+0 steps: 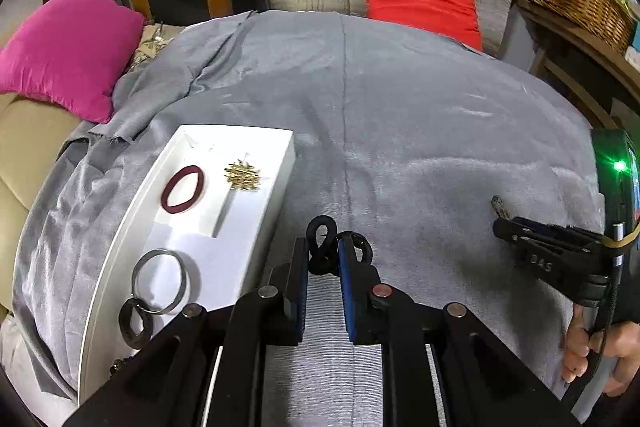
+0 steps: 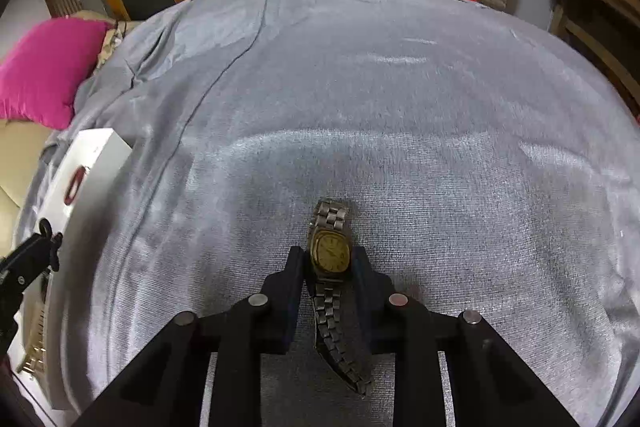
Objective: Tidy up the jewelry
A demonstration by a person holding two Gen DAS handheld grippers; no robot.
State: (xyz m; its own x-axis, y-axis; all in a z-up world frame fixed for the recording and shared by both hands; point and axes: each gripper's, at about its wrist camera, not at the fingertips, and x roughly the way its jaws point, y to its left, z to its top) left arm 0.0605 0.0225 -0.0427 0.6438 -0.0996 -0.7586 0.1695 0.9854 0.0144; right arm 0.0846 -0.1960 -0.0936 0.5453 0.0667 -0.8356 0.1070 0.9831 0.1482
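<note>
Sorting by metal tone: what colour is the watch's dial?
Gold-toned dial on the watch, with a grey metal band; right wrist view shows it best.

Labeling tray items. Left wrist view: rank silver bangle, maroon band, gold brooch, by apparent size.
1. silver bangle, though it lies nearest the camera
2. maroon band, close to the bangle, so unsure
3. gold brooch, clearly smallest

Black hand-held gripper [image 1: 323, 259], blue pads [image 1: 345, 267]

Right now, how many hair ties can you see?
3: a maroon hair tie in the white tray's far compartment, a black hair tie near its front, another black one in the left gripper. More may be hidden.
</note>
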